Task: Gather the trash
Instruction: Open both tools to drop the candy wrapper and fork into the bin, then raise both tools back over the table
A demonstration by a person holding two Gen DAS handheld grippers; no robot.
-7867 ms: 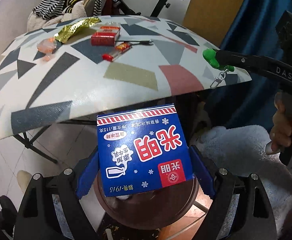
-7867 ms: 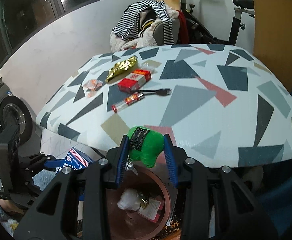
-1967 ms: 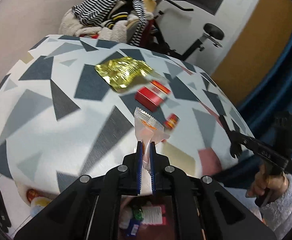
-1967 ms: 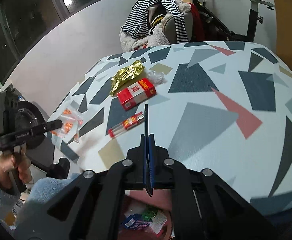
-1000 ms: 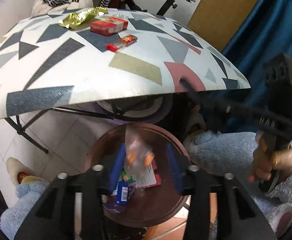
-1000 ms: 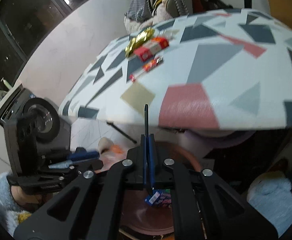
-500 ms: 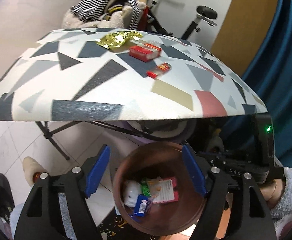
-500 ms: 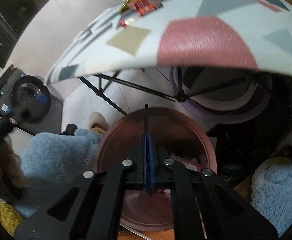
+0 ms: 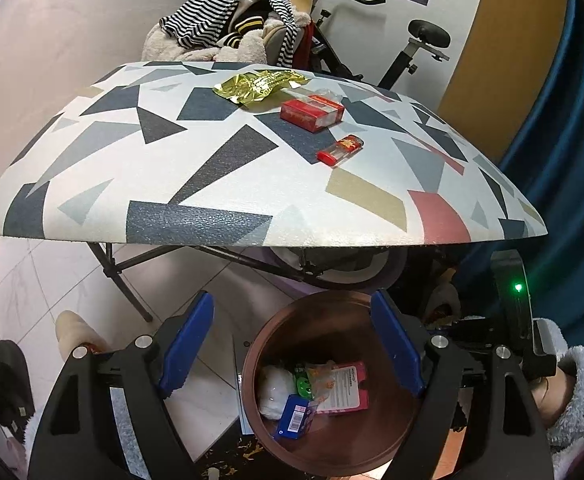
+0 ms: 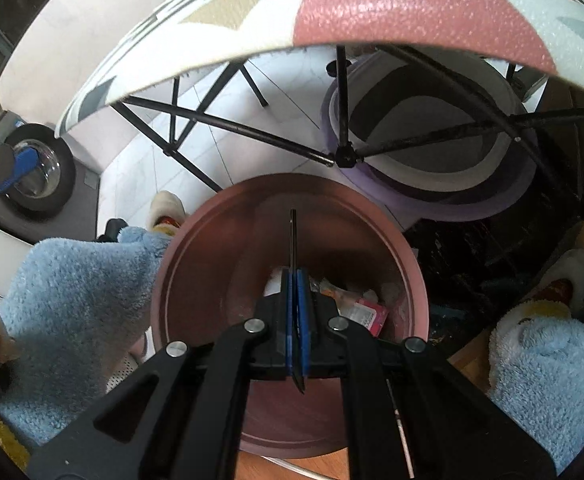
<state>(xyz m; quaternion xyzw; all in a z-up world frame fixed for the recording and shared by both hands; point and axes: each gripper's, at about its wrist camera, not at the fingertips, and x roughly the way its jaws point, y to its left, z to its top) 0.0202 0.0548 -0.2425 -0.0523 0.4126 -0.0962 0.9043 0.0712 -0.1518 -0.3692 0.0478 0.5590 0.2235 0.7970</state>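
The right gripper (image 10: 296,320) hides most of the trash in the bin (image 10: 180,264) — the pinched black utensil (image 10: 293,240) is too thin to identify.

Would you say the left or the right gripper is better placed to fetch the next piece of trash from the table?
Left, probably. The left gripper is open and empty, facing the red box on the table. The right gripper is shut on a thin black utensil above the bin.

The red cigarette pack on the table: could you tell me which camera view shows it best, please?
The left wrist view: the red cigarette pack lies in full sight on the table. The right wrist view looks under the table and does not show it clearly.
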